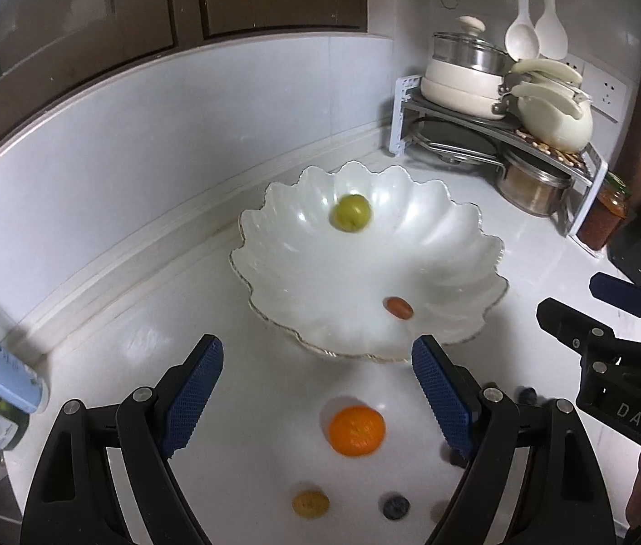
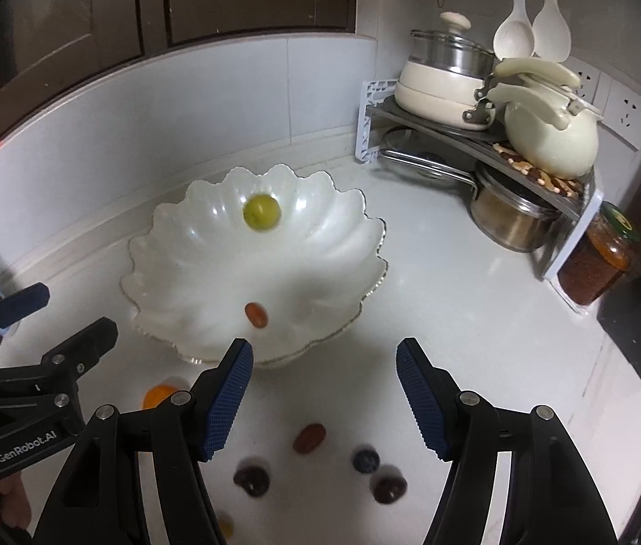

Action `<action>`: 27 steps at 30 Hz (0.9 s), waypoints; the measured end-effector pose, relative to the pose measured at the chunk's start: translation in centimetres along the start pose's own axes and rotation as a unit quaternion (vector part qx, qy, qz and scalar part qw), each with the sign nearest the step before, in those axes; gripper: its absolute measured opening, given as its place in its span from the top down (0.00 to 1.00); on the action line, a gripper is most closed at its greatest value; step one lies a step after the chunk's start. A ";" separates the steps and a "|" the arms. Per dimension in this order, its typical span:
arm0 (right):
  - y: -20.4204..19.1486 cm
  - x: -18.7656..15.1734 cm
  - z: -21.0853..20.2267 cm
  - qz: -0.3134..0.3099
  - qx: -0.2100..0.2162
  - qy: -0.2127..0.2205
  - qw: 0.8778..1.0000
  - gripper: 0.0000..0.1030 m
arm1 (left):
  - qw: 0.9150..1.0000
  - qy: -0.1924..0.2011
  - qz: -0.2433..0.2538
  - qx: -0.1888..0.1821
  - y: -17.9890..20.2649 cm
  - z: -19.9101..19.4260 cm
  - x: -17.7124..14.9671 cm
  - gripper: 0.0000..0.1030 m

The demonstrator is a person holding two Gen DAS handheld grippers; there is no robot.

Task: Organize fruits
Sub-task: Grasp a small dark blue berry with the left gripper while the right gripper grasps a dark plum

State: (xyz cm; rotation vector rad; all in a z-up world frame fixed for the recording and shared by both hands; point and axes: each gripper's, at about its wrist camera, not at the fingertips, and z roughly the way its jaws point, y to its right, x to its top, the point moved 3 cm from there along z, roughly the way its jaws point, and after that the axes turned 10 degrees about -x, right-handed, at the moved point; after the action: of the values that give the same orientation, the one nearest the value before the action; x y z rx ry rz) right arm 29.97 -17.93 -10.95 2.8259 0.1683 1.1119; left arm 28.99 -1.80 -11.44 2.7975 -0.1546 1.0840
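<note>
Spray bottle: a white and pale-blue plastic bottle (image 1: 0,370) stands at the far left of the white countertop (image 1: 525,272), by the tiled wall.
Left gripper: the black two-finger gripper with blue ribbed pads (image 1: 316,390) has its jaws spread wide, with nothing gripped.
Orange fruit: a round orange citrus (image 1: 357,430) lies on the countertop below the left gripper's pads, touching neither.
Small fruits: a yellow one (image 1: 310,504) and a dark blue one (image 1: 394,506) lie nearer the camera.
Bowl: a white scalloped glass bowl with a gold rim (image 1: 275,209) holds a round green fruit (image 1: 350,212) at its far side and a small reddish oval fruit (image 1: 398,307) near its front edge.
Right gripper: the matching black gripper (image 2: 324,393) stands partly open and empty.
Loose fruits on the right: a reddish-brown oval (image 2: 309,438), a blue berry (image 2: 366,461) and two dark round ones (image 2: 252,480) (image 2: 389,489) lie on the countertop.
Rack: a grey corner shelf (image 2: 465,136) carries cream pots.
</note>
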 end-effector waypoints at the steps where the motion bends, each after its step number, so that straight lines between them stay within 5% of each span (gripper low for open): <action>1: 0.2 -0.2 -0.4 0.001 0.001 0.001 1.000 0.35 | 1.000 0.001 0.000 0.001 0.3 -0.5 -0.2 0.17; 27: 2.1 -5.6 -7.2 -0.002 0.011 0.027 1.000 0.35 | 0.999 0.031 0.013 0.007 4.5 -8.6 -5.4 0.17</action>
State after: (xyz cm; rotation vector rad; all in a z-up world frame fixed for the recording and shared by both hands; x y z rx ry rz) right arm 21.09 -20.40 -9.22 2.8150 0.1912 1.1951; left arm 18.69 -4.56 -8.43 2.7779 -0.1766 1.1821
